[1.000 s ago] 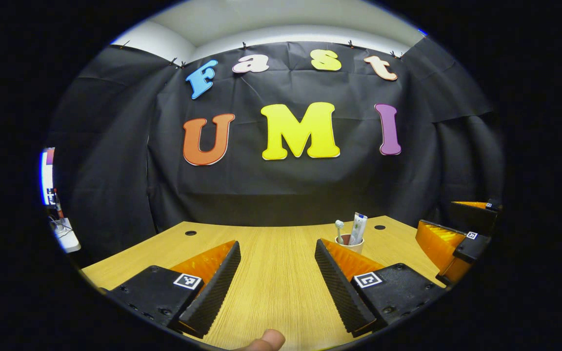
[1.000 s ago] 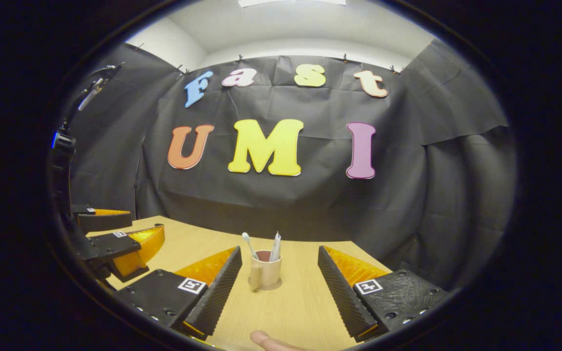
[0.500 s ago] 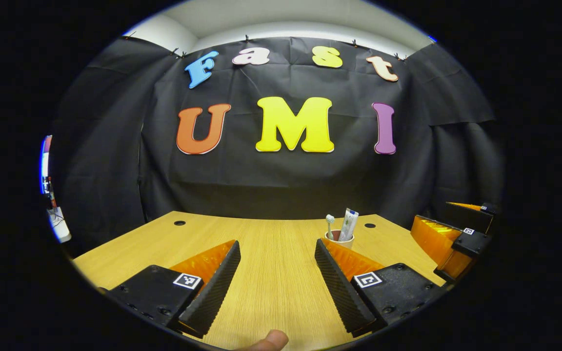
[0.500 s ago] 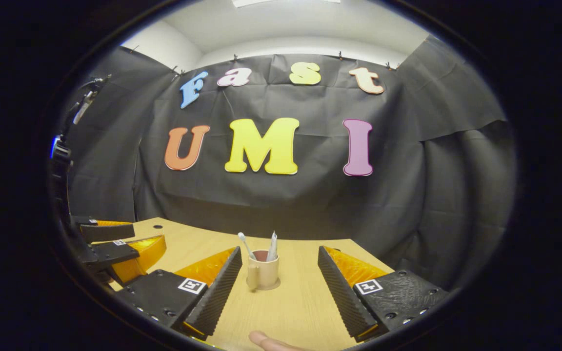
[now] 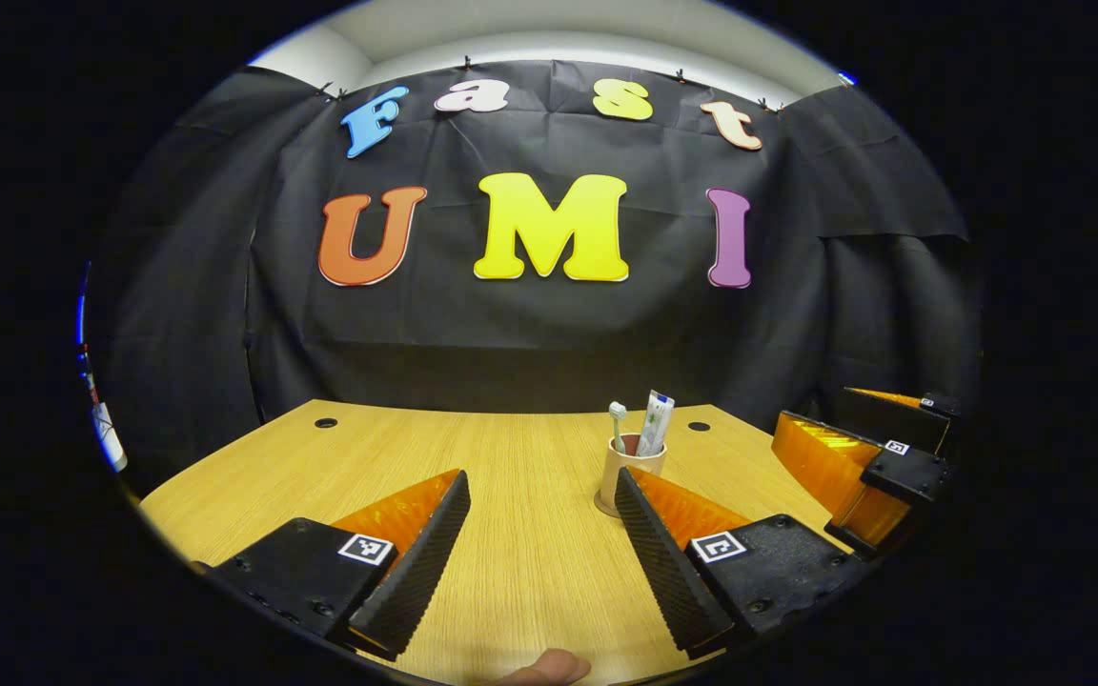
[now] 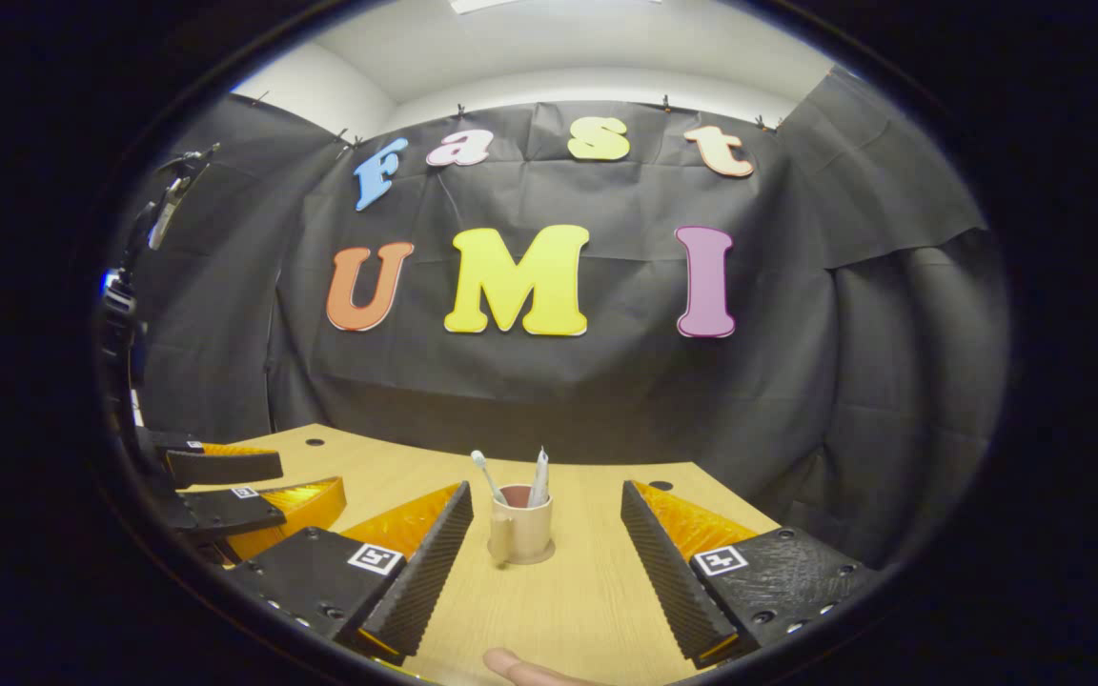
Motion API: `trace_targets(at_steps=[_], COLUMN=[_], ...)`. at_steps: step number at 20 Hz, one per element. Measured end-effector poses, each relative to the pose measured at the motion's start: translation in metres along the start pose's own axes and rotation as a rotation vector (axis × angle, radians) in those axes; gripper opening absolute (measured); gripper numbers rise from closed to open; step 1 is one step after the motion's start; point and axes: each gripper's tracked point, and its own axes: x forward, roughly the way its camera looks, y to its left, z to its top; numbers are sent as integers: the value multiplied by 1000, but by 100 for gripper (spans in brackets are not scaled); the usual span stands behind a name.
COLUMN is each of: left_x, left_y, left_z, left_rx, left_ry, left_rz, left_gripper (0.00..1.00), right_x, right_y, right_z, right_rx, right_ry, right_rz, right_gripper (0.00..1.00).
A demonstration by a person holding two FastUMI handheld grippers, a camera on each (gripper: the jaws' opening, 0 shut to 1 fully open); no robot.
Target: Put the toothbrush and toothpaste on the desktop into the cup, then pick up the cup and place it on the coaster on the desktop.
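We hold both grippers, left gripper (image 5: 541,534) and right gripper (image 6: 546,543), fingers spread wide and empty, facing the cup (image 6: 521,530) holding toothbrush (image 6: 486,474) and toothpaste (image 6: 538,476) on the tabletop (image 6: 568,600).

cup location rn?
The cup stands on the coaster on the wooden desktop, centred ahead of the right gripper in the right gripper view. It holds the toothbrush and toothpaste.

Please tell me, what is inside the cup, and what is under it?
Inside the cup stand a toothbrush, head up, and a toothpaste tube; their lower ends are hidden by its wall. Under it lies a round coaster; just its edge shows.
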Motion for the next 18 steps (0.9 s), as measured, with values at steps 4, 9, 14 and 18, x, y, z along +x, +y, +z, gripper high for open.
trace_targets(at_steps=[4,9,14,18], left_x=[0,0,0,1], left_y=[-1,-6,-5,-2], left_z=[0,-8,-7,-11], left_rx=[25,20,23,32], left_ry=[-8,27,26,37], left_rz=[3,-11,1,12], left_gripper=[98,98,98,98], right_x=[2,2,2,3], right_y=[2,0,-1,2], right_z=[-3,-3,-3,-4], right_rx=[-7,-6,-5,-17], right_ry=[8,12,12,17], right_rz=[3,-2,0,9], right_gripper=[95,95,96,95])
